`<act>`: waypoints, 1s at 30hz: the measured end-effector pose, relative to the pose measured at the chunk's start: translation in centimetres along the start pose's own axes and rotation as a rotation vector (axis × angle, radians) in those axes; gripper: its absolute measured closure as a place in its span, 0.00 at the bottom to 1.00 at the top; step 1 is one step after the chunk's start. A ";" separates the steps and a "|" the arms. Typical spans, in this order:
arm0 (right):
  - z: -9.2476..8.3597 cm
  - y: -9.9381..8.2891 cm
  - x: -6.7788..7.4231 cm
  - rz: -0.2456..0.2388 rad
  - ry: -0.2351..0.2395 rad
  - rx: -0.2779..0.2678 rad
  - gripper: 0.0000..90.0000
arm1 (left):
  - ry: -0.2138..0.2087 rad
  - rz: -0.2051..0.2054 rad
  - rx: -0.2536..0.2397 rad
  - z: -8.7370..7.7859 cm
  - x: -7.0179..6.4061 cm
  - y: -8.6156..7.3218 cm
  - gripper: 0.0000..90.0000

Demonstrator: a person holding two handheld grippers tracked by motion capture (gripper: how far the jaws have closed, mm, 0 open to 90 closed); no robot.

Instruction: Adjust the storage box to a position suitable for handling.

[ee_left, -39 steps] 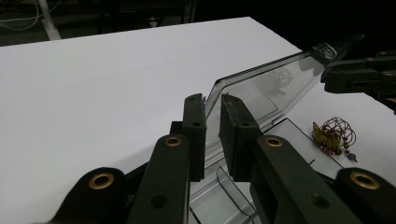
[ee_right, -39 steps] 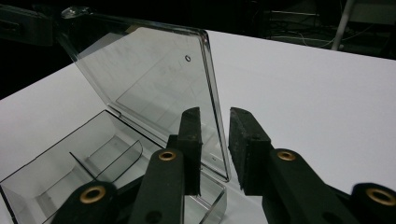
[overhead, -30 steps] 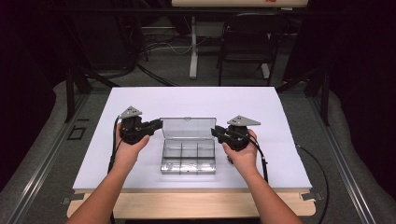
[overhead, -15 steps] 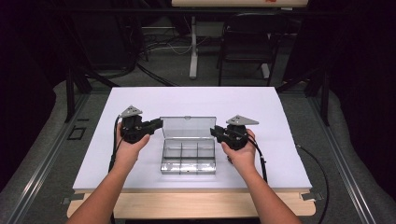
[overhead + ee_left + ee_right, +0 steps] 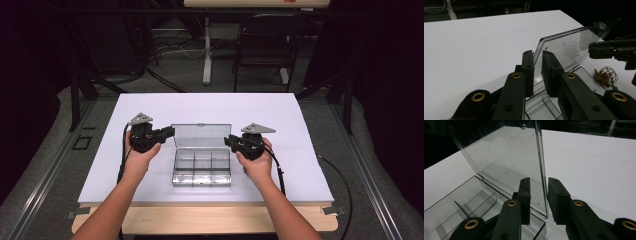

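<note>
A clear plastic compartment box [image 5: 201,170] sits mid-table, its lid [image 5: 201,135] standing upright at the back. My left gripper [image 5: 172,131] is at the lid's left edge. In the left gripper view its jaws [image 5: 537,53] stand close together, shut on the lid's edge [image 5: 564,47]. My right gripper [image 5: 227,140] is at the lid's right edge. In the right gripper view the lid's edge [image 5: 542,170] runs between the jaws [image 5: 539,181], which are open with a small gap beside the right pad. The empty compartments [image 5: 461,195] lie below.
The white table [image 5: 150,110] has bare surface all round the box. A small part with coiled copper wire [image 5: 605,76] shows near the box in the left gripper view. Beyond the table's far edge stand a dark chair [image 5: 265,45] and floor cables.
</note>
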State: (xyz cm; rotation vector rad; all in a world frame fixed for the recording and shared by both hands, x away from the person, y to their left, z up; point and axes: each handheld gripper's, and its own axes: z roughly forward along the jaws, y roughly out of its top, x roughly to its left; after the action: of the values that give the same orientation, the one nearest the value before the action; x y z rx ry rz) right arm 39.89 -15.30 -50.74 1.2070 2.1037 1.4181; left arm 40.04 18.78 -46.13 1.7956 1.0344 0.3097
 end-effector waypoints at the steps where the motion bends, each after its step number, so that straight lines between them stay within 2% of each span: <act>1: 0.0 0.0 0.0 0.002 0.000 -0.002 0.81 | -0.001 0.001 0.001 0.0 0.0 0.0 0.89; 9: 0.2 -0.1 -0.2 0.016 0.010 0.004 0.82 | -0.004 -0.017 -0.003 0.2 0.2 0.0 0.87; 17: 0.4 -0.1 -0.4 0.027 0.009 0.001 0.82 | -0.003 -0.019 -0.007 0.3 0.4 0.0 0.83; 30: 0.5 0.0 -0.5 0.032 0.008 0.003 0.82 | 0.001 -0.028 0.024 1.3 0.9 -1.0 0.76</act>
State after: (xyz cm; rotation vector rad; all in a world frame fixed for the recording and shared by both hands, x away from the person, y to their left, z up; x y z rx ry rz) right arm 40.48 -15.35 -51.10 1.2429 2.1013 1.4363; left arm 40.84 18.76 -47.77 1.8010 1.0676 0.2819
